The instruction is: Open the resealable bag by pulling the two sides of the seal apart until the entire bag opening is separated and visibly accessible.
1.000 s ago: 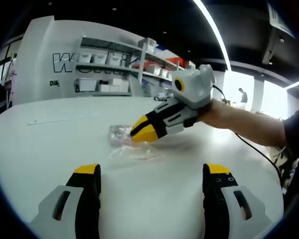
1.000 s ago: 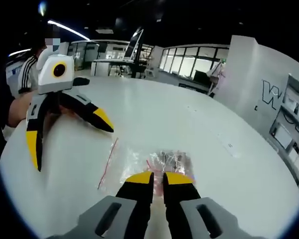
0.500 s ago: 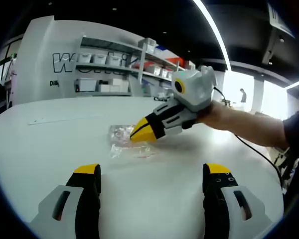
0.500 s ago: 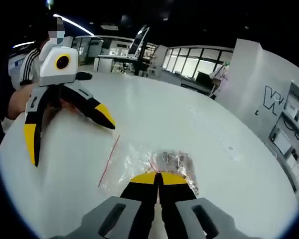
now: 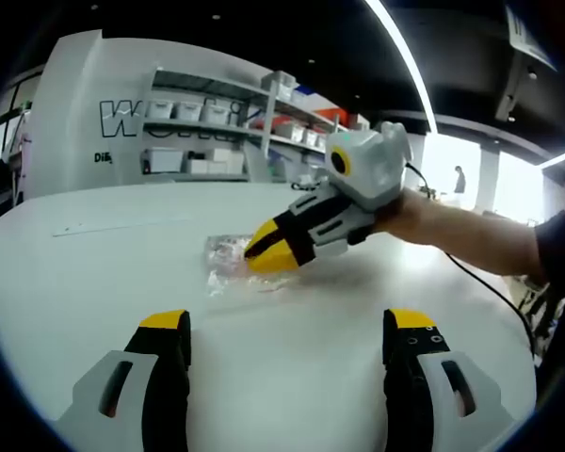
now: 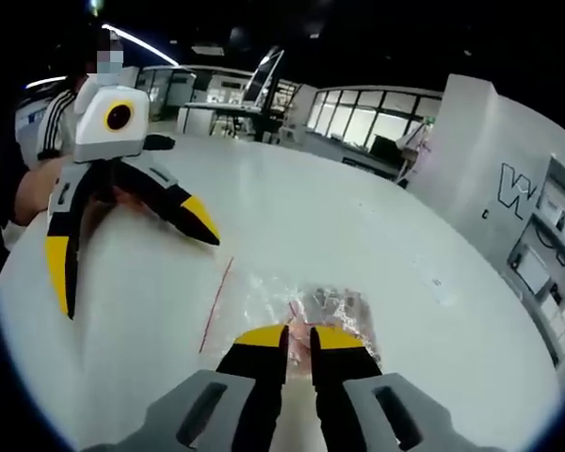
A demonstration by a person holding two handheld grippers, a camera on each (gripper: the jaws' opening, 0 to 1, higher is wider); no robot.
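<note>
The clear bag (image 6: 301, 306) lies flat on the white surface (image 6: 377, 235). The right claw (image 6: 299, 336) is nearly closed over its near edge; the left claw (image 6: 122, 240) hangs wide apart beside the bag.

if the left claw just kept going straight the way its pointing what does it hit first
Most likely the clear resealable bag lying on the white table, with the right claw on it. The open left claw points across bare tabletop toward both; depth is unclear, so it could skim the table first.

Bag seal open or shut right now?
Cannot tell. The bag lies flat on the table; the right tongs cover one edge.
</note>
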